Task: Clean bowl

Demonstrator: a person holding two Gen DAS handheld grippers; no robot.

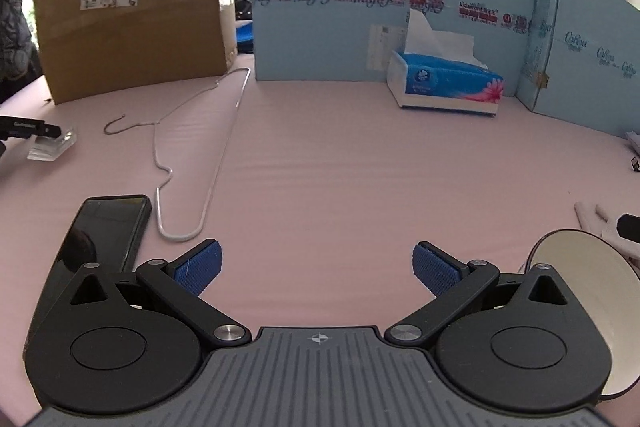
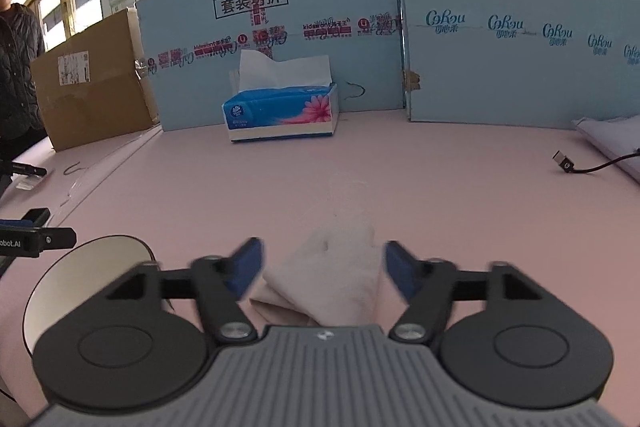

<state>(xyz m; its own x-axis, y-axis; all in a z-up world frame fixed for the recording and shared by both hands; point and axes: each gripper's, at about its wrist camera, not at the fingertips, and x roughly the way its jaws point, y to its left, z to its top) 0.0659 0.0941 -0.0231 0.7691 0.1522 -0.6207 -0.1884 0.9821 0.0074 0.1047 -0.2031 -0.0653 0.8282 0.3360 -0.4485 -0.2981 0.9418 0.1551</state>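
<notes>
Between the right gripper [image 2: 322,269]'s spread jaws: crumpled tissue [image 2: 332,267], unseen from left.

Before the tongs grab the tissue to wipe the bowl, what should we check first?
1. Right tongs open wide enough: ok, the blue pads stand apart.
2. Crumpled tissue lined up between them: ok, it lies in the gap, not yet gripped.
3. Left tongs free to steady the bowl: ok, open and holding nothing.
4. Bowl within easy reach: ok, it sits just left of the right tongs.
5. Bowl upright and steady: cannot tell, the tongs hide much of it.
6. Spare tissues ready: ok, the tissue box has a sheet sticking up.
</notes>
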